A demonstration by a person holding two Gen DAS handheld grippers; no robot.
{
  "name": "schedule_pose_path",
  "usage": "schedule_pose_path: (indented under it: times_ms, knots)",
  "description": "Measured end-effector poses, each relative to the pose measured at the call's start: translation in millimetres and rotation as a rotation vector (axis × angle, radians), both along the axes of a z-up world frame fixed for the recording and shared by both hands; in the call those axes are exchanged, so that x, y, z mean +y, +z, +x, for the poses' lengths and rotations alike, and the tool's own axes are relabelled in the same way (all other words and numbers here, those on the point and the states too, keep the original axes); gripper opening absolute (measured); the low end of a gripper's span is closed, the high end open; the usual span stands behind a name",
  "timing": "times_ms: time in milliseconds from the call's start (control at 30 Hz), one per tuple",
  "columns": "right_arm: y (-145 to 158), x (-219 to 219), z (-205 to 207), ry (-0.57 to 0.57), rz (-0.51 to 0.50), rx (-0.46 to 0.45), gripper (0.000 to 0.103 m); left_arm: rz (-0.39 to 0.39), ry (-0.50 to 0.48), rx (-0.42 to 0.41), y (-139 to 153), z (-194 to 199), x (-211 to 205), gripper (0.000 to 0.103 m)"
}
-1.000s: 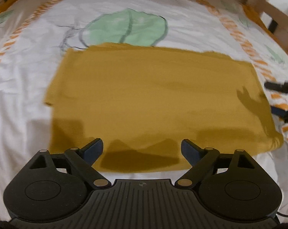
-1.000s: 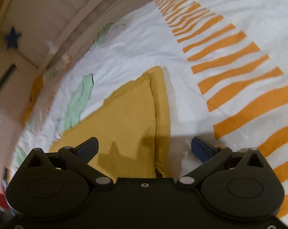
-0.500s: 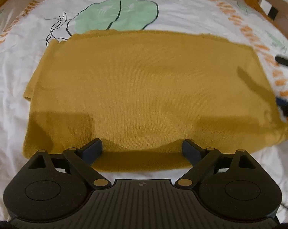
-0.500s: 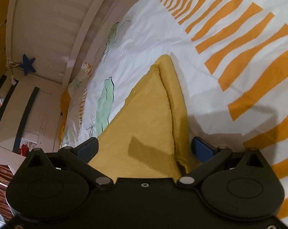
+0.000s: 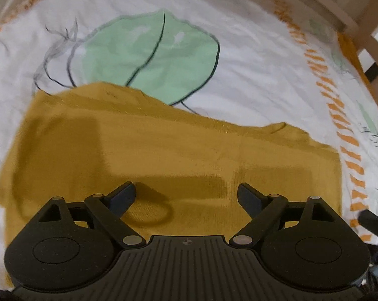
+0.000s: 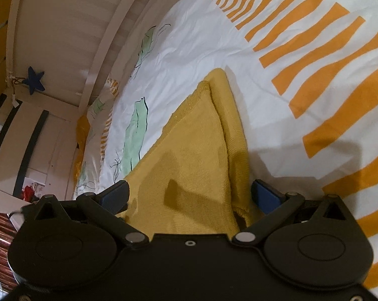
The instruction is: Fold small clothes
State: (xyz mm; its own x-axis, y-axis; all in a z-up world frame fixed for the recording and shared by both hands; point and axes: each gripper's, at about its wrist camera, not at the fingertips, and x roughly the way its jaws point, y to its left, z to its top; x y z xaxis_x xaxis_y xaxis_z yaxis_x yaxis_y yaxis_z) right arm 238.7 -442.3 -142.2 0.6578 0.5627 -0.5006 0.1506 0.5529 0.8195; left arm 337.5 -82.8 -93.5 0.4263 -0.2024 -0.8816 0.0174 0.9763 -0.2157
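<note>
A mustard-yellow knitted garment point(image 5: 164, 155) lies flat and folded on the printed bed sheet point(image 5: 251, 57). My left gripper point(image 5: 186, 195) hovers over its near middle, jaws wide open with only cloth below them. In the right wrist view the same garment point(image 6: 196, 150) shows as a layered corner with a folded edge along its right side. My right gripper point(image 6: 189, 195) stands open astride that corner, its right pad point(image 6: 266, 195) just beyond the folded edge. The other gripper's black tip point(image 5: 372, 220) pokes in at the far right of the left wrist view.
The sheet carries a green leaf print point(image 5: 159, 55) beyond the garment and orange stripes point(image 6: 326, 80) to the right. A pale wooden bed frame point(image 5: 339, 7) borders the far right. A white slatted wall point(image 6: 71, 37) with a blue star point(image 6: 34, 80) lies past the bed's far end.
The left gripper has slid forward over the garment, so the cloth now fills the lower view and the leaf print looks larger. The right gripper rolled and tilted, staying at the same corner.
</note>
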Motion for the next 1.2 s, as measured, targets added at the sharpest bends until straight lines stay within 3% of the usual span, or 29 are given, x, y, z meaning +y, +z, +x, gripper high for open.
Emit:
schedule_pose_path:
  times_ms: [333,533,900,1033,1200]
  knots:
    - [-4,1,2,-0.007,0.011,-0.023,0.103,0.104,-0.072,-0.044,-17,7,-15,0.09]
    - [-5,4,4,-0.009,0.002,-0.046,0.103,0.054,-0.074,-0.078,1,-7,-4,0.088]
    - [-4,9,2,0.005,-0.027,-0.09,0.103,0.007,-0.063,-0.211,55,-87,49,0.089]
    - [-3,12,2,0.007,-0.047,-0.113,0.103,-0.02,-0.087,-0.218,50,-97,66,0.089]
    - [-2,18,7,0.052,-0.098,-0.144,0.103,-0.036,-0.05,-0.185,35,-77,88,0.088]
